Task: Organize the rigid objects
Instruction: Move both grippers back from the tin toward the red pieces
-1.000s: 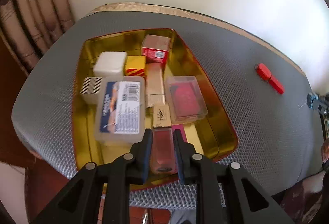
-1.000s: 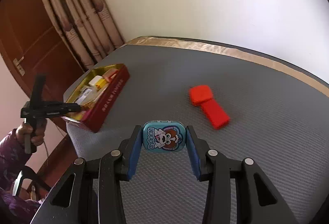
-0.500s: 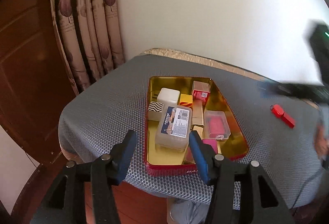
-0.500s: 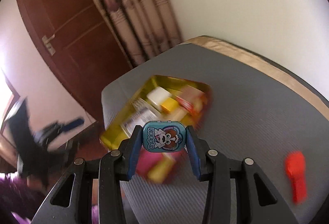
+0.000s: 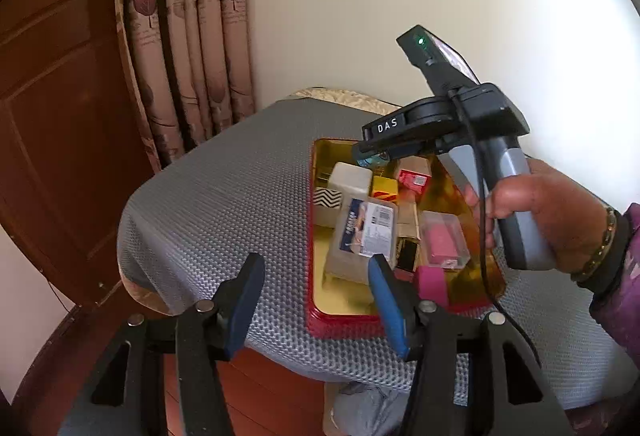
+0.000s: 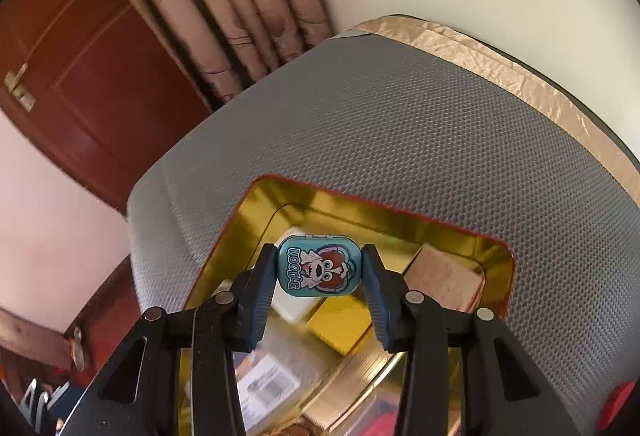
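Note:
A red tin tray with a gold inside (image 5: 340, 318) sits on the grey mat and holds several small boxes, among them a clear labelled case (image 5: 366, 232) and a pink block (image 5: 430, 286). My right gripper (image 6: 320, 272) is shut on a small blue cartoon tin (image 6: 320, 270) and holds it above the far end of the tray (image 6: 320, 197). In the left wrist view the right gripper (image 5: 370, 155) hovers over the tray's far end. My left gripper (image 5: 316, 296) is open and empty, pulled back at the tray's near left corner.
The grey mat (image 5: 224, 203) covers a small table that ends close to the tray on the left and front. Curtains (image 5: 188, 35) and a brown door (image 5: 60, 115) stand behind. A red object (image 6: 618, 402) lies on the mat at the right.
My left gripper let go of the reddish box into the tray, opened and drew back. My right gripper carried the blue tin from the mat's middle to above the tray's far end.

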Demonstrator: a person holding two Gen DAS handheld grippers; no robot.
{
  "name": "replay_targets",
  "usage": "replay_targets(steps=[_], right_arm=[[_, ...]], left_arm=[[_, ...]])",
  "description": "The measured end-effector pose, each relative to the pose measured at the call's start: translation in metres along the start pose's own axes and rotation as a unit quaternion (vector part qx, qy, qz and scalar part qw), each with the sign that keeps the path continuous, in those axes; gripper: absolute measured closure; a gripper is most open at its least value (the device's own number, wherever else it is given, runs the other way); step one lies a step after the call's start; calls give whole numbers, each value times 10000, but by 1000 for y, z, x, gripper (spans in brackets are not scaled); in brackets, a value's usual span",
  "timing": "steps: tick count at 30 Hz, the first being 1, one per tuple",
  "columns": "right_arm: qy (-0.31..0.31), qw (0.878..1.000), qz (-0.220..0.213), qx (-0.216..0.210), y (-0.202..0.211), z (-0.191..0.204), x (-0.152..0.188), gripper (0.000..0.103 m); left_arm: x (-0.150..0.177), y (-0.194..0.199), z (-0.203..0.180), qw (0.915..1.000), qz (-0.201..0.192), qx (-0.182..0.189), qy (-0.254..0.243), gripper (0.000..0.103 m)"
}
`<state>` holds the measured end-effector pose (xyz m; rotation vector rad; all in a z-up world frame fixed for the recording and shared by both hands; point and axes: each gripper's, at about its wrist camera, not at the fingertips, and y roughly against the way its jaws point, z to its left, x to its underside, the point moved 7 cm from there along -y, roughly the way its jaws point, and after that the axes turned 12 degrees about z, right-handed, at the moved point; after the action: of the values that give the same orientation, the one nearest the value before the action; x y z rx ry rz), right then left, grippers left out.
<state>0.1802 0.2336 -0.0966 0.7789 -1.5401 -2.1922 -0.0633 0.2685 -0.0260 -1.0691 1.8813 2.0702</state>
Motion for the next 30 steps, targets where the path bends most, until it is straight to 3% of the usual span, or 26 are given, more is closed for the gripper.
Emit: replay_targets(steps=[2,3,6,8,10,12,14,17,20,24,27,30], right_arm=[[-169,9997,-83,-161,4,-4,-1,50],[-253,9992,-189,-252,9,-7,0,36],[-483,9932,-851,-626,52,-20,14,34],[-516,9885,-1212,-741,87,-33,43,31],[-447,9877,-1432,-449,113,-50,84,14],[-368,9850,-1631,418,138,-80,147,3],[-463,9793,-1497,1284,149,-121,209,3],[-943,9642,-1093,2223,158,-190,285,3],[-1714,9441,-847,2685,176,-261,355,3],[-2256,9260,-915,2885,192,-308,406,3],[-2645,9266,-1109,2434,188,-324,421,3],[-2630,9286,-1313,2263,192,-324,418,1]], left_arm=[[1,-1,-1,10000,34,6,-23,48],[2,-1,-2,10000,42,27,-29,48],[4,3,-5,10000,16,-17,-91,48],[6,6,-9,9998,-39,-49,-170,48],[7,9,-16,9996,-80,-25,-279,48],[11,12,-28,9987,-115,98,-482,48],[16,14,-43,9966,-103,328,-753,48],[27,14,-74,9911,85,643,-1164,48],[35,11,-112,9822,384,1060,-1499,48],[23,0,-171,9702,729,1594,-1672,48],[1,-12,-223,9602,801,1752,-2023,48],[-25,-28,-281,9410,852,1993,-2597,48]])
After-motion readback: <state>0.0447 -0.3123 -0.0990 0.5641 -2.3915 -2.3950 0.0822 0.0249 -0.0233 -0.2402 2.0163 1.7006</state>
